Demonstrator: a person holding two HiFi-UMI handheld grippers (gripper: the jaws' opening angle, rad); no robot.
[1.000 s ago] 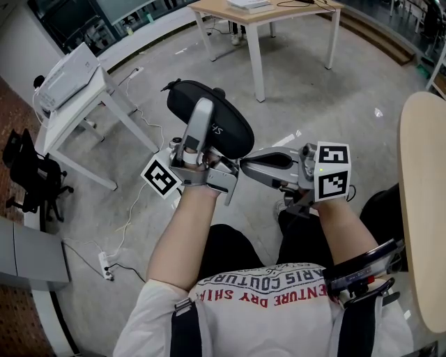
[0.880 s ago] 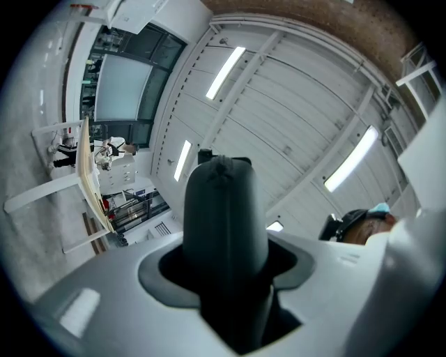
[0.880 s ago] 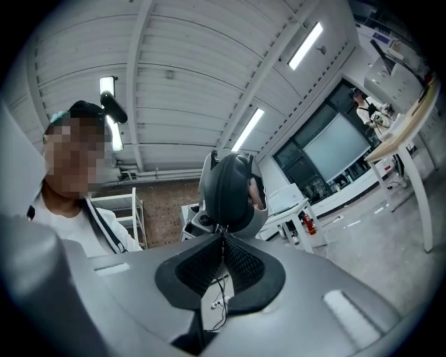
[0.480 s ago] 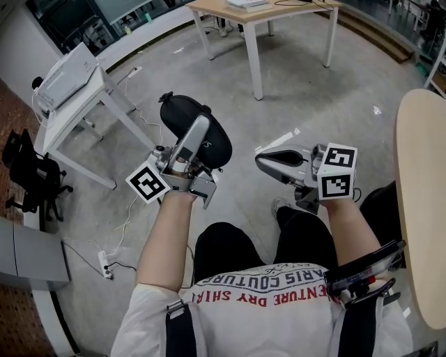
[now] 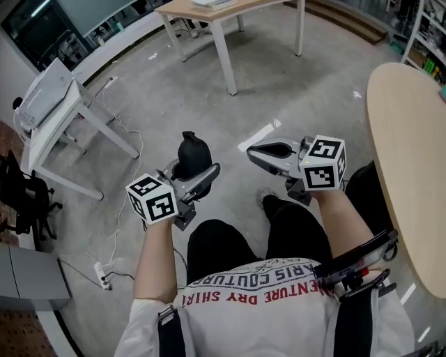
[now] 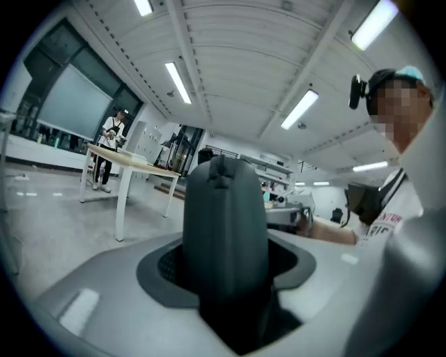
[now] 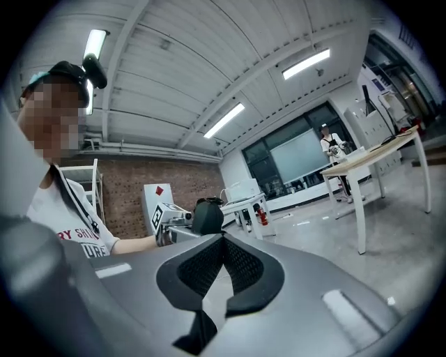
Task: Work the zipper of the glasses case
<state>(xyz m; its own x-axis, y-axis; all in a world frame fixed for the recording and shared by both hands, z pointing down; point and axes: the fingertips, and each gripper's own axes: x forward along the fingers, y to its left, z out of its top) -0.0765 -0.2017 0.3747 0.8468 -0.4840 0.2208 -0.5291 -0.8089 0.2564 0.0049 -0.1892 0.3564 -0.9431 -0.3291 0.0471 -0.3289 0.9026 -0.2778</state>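
Observation:
The black glasses case [image 5: 194,154] stands on end between the jaws of my left gripper [image 5: 202,174], which is shut on it, above my left knee. In the left gripper view the case [image 6: 224,230] fills the gap between the pads and rises upright, hiding its zipper. My right gripper [image 5: 252,152] hovers to the right of the case and apart from it; its pads [image 7: 202,268] meet with nothing between them. From the right gripper view the case [image 7: 208,216] shows small beyond the jaw tips, next to the left gripper's marker cube [image 7: 162,217].
A round beige table [image 5: 411,160] curves along the right. A white desk [image 5: 49,111] stands at the left, a wooden table [image 5: 209,14] at the back. A power strip [image 5: 103,277] and cable lie on the concrete floor. My knees are just below the grippers.
The left gripper has pulled back toward my body and turned the case from lying broadside to standing end-on. The right gripper, close to the case's end before, now sits apart from it.

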